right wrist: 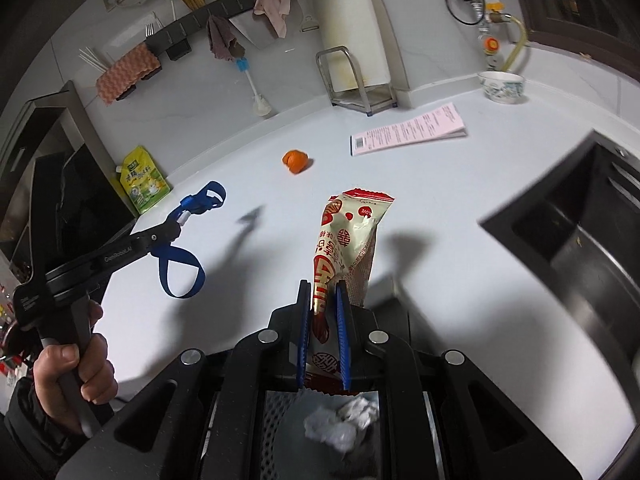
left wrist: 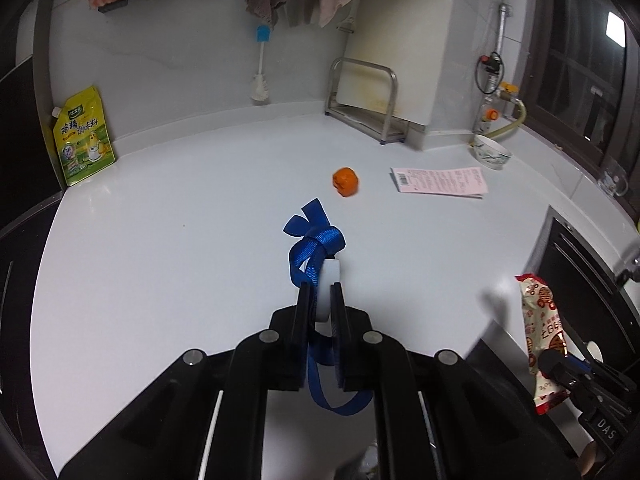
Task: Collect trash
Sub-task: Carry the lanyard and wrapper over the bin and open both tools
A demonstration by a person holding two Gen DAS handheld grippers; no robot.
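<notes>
Nearest to us, below the right tongs (right wrist: 324, 296), we see a mesh bin (right wrist: 276, 432) with crumpled white paper (right wrist: 340, 424) inside. Our right tongs are clamped narrow on a red-and-cream snack wrapper (right wrist: 352, 236), gripping its lower end so the rest stands up and forward past the fingertips, above the near table (right wrist: 440, 200) edge. In the left wrist view that same wrapper (left wrist: 540, 328) shows at the far right, held up off the surface.

Our left tongs (left wrist: 320, 292) are closed on a small white roll (left wrist: 326, 284) tied with a blue strap (left wrist: 316, 240); the knot sits just beyond the fingertips and a loop hangs down between the fingers. From the right camera we see the left hand (right wrist: 68, 384) gripping the handle, the strap dangling above the table.

Farther out, an orange peel (left wrist: 345, 181) lies alone on the table, straight ahead of the left tongs and well apart from both. To its right rests a pink paper sheet (left wrist: 440, 182), then a patterned bowl (left wrist: 492, 152) near the back. A yellow seasoning pouch (left wrist: 82, 136) leans at the far left wall.
</notes>
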